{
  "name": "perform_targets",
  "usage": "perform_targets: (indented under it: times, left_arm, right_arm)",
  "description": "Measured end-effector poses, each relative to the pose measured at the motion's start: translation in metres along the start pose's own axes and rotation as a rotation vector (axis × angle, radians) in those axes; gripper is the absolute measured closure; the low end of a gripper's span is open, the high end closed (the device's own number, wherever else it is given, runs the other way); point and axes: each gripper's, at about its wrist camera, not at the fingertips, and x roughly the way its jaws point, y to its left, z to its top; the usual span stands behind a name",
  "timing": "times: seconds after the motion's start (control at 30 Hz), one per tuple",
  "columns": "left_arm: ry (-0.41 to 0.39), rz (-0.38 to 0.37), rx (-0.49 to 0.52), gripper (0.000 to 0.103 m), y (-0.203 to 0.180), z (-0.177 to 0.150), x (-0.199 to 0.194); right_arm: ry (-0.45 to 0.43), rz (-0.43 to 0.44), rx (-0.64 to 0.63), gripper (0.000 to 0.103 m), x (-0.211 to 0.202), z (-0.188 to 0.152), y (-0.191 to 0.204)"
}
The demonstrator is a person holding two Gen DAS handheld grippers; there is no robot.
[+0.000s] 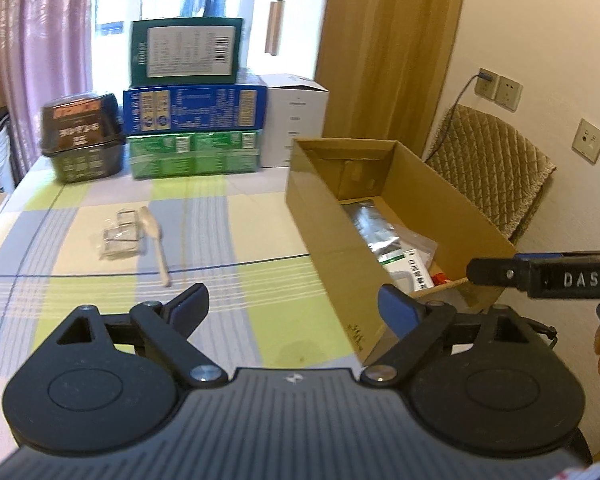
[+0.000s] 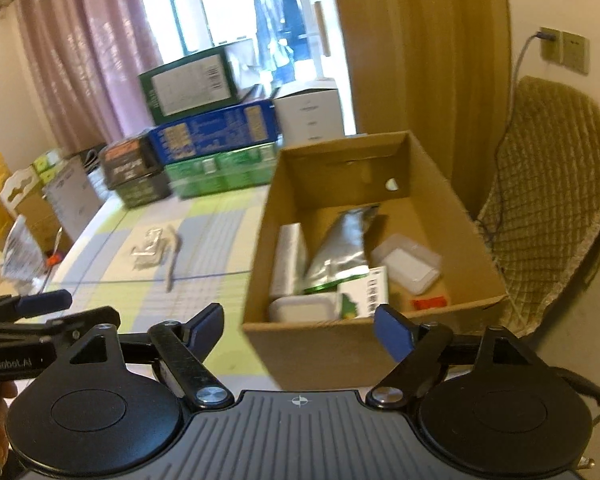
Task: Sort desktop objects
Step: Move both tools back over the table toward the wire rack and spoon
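Left gripper (image 1: 294, 308) jaws wide apart, empty, above checked tablecloth (image 1: 228, 236). Right gripper (image 2: 300, 326) also spread wide, empty, at near wall of carton (image 2: 432, 184). Carton holds silver pouch (image 2: 342, 248), white tube (image 2: 288, 256), clear tub (image 2: 410, 264), green-white packet (image 2: 366, 294), small red item (image 2: 430, 303). Still on cloth, left of carton: clear bag (image 1: 120, 238) touching wooden spoon (image 1: 156, 240). Stacked boxes (image 1: 192, 128) at far edge. Chair (image 2: 556, 184) beyond carton.

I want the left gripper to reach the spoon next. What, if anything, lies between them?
Nothing visible. The left gripper is open over bare tablecloth, and the spoon lies ahead to its left beside a clear packet. The box is off to the right.
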Motion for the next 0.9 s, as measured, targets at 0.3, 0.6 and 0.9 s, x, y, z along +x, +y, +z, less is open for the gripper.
perform_targets:
  times: [0.3,0.6,0.9]
  left_arm:
    - [0.000,0.099,-0.046,0.001,0.049,-0.019,-0.026]
    - [0.006,0.213,-0.045,0.001,0.106,-0.026,-0.040]
    - [0.034,0.248,-0.034,0.001,0.170,-0.008,-0.009]
  right_arm:
    - [0.010,0.068,-0.046,0.006,0.004,-0.009,0.041]
    - [0.031,0.148,-0.112,0.003,0.022,-0.014,0.090]
    - [0.021,0.189,-0.232,0.003,0.089,0.004,0.137]
